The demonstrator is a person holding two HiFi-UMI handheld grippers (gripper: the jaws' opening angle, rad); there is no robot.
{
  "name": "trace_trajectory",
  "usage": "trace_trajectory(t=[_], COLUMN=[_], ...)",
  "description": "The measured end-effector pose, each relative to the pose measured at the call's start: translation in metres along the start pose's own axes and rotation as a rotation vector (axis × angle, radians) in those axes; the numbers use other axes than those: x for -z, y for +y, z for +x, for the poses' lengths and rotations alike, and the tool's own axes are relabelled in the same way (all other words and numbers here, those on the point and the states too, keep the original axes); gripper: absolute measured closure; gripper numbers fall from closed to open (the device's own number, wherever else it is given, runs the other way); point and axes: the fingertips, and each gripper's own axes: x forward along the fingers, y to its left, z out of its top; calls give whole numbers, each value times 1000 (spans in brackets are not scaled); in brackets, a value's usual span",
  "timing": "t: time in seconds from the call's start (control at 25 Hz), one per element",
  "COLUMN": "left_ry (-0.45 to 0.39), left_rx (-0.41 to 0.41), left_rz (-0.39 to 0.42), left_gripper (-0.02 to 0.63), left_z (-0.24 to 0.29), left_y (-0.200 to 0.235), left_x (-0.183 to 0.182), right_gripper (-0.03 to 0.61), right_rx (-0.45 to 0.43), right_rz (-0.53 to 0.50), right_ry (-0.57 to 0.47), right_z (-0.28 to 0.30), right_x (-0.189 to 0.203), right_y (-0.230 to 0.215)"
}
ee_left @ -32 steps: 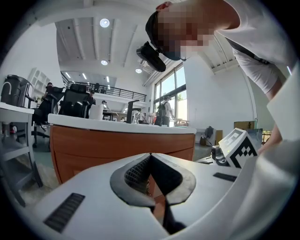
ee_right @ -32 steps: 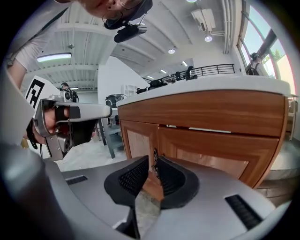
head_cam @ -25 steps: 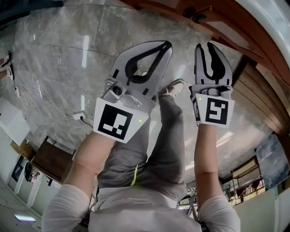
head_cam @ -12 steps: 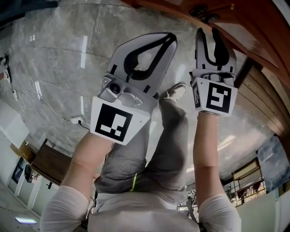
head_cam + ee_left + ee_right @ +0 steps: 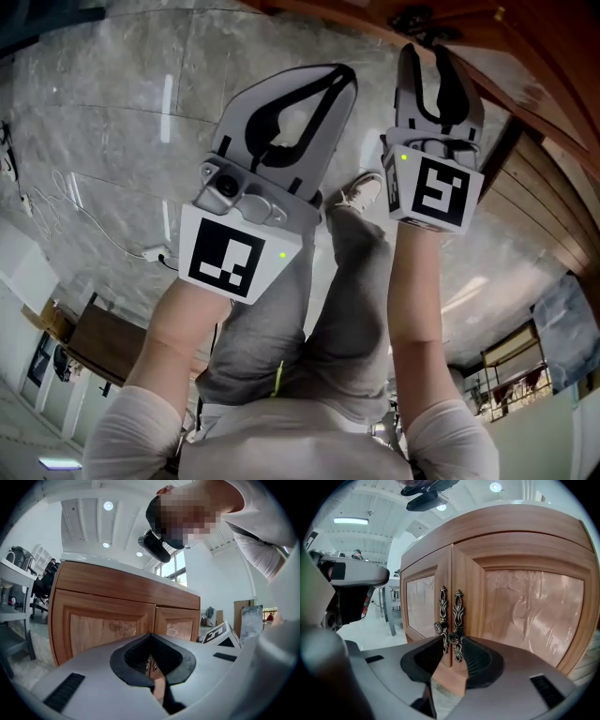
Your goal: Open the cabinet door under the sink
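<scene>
The wooden cabinet (image 5: 525, 602) under the white countertop has two doors that meet at a centre seam, both closed. Two dark ornate handles (image 5: 442, 616) (image 5: 458, 620) flank that seam. My right gripper (image 5: 450, 641) is open a little, and the handle knobs show between its fingertips; contact cannot be judged. In the head view my right gripper (image 5: 424, 54) points at the handles (image 5: 417, 19) at the top edge. My left gripper (image 5: 345, 77) is shut on nothing and hangs to the left, farther from the cabinet (image 5: 103, 620), with the handles small beyond its tips (image 5: 151, 635).
The floor (image 5: 103, 122) is grey marble. A white cable and power strip (image 5: 150, 253) lie on it at the left. The person's legs and a shoe (image 5: 361, 187) are below the grippers. A shelf unit (image 5: 14, 588) stands left of the cabinet.
My right gripper has moved up and forward, closer to the cabinet handles. My left gripper has shifted slightly forward and to the left, still shut.
</scene>
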Motion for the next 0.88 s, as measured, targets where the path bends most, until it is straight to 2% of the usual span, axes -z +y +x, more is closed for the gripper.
trace_trajectory(t=[0.28,0.52,0.88], left_ry=[1,1,10], left_rx=[-27,-26,-23], left_rz=[-6,-14,-27], left_gripper=[606,606,606], left_z=[-5,-7,-15], left_y=[16,17,15], left_x=[-1,-1,1], right_gripper=[463,472,486], right_rx=[86,149,101], right_rz=[82,110,74], right_ry=[15,36,46], right_z=[7,9,2], right_x=[-3,-4,0], right_y=[-4,-7,0])
